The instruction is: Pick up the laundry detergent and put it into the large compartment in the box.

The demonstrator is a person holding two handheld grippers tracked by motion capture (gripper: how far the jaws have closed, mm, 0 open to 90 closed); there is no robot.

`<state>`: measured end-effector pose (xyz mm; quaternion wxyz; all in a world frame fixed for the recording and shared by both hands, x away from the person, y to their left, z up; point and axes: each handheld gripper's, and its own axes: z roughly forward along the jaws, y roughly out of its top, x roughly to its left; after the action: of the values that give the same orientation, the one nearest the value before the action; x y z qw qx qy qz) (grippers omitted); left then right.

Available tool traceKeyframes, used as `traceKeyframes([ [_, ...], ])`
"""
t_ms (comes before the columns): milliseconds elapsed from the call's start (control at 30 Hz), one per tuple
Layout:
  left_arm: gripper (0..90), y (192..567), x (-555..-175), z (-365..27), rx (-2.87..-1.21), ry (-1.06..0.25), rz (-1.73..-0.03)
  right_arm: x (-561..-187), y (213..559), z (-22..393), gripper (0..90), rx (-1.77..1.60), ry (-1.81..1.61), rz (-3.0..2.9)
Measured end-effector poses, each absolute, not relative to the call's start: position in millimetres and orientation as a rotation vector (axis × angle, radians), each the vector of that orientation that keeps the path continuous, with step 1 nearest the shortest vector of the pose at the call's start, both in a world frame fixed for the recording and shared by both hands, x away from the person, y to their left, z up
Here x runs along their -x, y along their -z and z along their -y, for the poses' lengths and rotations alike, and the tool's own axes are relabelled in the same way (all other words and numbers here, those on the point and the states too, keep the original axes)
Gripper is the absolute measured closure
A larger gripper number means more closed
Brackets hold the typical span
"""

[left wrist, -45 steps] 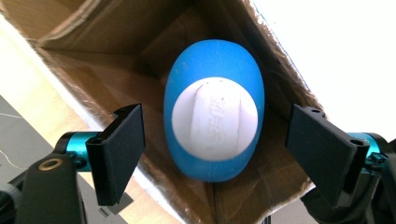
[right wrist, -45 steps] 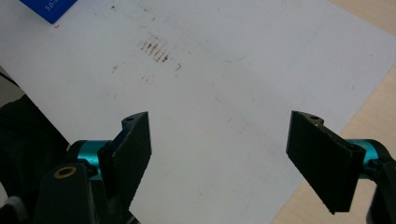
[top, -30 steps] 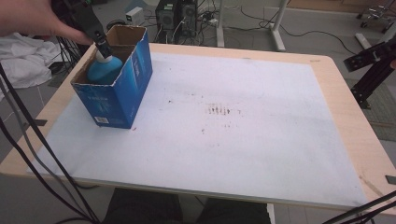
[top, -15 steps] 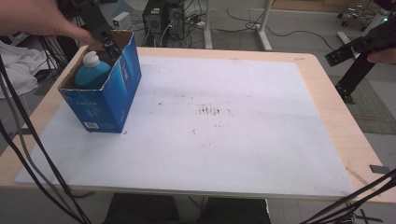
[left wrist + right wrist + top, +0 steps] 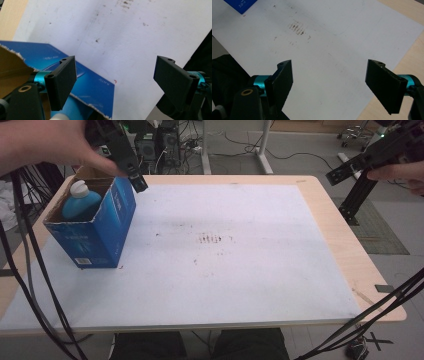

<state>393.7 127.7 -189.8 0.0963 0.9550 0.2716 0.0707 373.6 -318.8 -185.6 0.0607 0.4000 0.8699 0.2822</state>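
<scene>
Table, box, bottle and both grippers

A white sheet covers the table. The blue box stands on its left part, holding a blue bottle. The left gripper, jaws apart, hangs above the box; the right gripper, jaws apart, is far right of it.

Open cardboard box: blue outside, brown inside, white print. Plastic bottle: light blue, white cap. Wooden surface: pale tan; white sheet with dark smudges. Gripper fingers: matte black, teal fittings.
</scene>
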Motion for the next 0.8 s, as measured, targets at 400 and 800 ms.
traceKeyframes([
  [400,18.7,207,-394,-89,-2.871,-0.162,-0.673,-372,182,318,21.6,-1.21,-0.849,-2.624],
  [800,18.7,209,-395,-86,-2.874,-0.162,-0.674,-372,182,315,21.6,-1.189,-0.852,-2.629],
])
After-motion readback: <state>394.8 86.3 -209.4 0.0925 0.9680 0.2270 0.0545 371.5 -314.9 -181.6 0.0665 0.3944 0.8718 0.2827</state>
